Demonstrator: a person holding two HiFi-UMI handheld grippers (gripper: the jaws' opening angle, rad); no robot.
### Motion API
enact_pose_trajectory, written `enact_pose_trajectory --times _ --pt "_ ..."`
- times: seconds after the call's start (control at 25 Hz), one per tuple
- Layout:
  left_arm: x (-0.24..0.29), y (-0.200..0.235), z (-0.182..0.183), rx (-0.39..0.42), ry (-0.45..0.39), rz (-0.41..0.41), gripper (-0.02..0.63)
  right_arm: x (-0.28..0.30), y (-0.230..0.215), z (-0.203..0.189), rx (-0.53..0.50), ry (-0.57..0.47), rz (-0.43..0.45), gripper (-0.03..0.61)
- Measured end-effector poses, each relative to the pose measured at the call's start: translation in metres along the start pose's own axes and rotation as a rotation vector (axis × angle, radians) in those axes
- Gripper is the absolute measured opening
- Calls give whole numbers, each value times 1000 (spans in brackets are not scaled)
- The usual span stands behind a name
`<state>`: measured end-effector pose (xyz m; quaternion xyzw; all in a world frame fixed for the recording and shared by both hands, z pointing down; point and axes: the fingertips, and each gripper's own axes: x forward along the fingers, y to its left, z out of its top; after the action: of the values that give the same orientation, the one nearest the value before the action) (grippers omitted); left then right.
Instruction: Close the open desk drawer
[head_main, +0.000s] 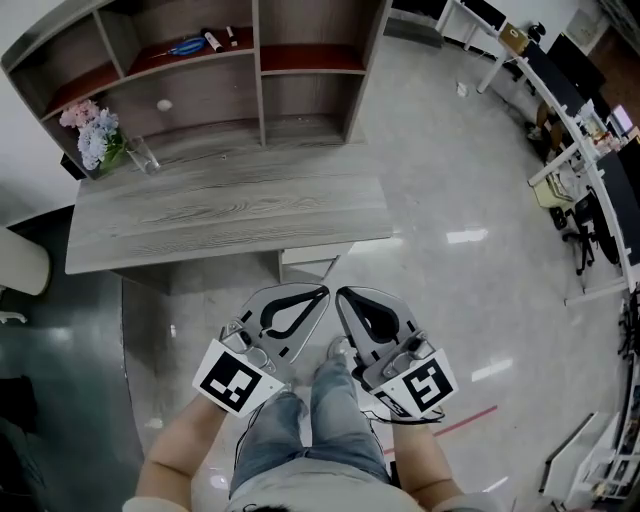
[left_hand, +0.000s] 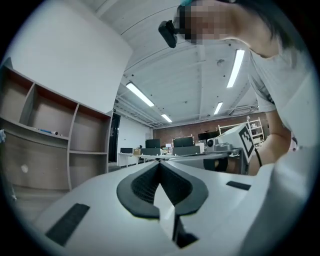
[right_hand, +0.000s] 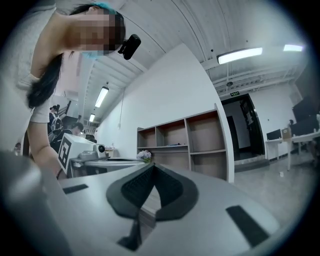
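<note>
The drawer (head_main: 314, 260) is seen jutting a little from under the near edge of the desk (head_main: 230, 212), right of its middle. The left gripper (head_main: 320, 294) and the right gripper (head_main: 343, 296) are held side by side just on the near side of the drawer, tips pointed towards it. Each pair of jaws is pressed together with nothing between them.

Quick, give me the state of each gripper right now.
Left gripper: closed, nothing between its jaws.
Right gripper: closed, nothing between its jaws.
</note>
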<state>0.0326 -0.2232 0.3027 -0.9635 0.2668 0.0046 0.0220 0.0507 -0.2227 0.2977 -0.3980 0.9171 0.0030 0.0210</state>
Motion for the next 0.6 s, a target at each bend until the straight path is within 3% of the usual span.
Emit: enact_pose_trajectory --times 0.2,0.6 --pt "-20 -11 26 45 2 -1 9 -2 25 17 -14 -19 23 9" --pt "-57 -16 45 34 -4 54 9 -2 64 38 -7 -50 48 8"
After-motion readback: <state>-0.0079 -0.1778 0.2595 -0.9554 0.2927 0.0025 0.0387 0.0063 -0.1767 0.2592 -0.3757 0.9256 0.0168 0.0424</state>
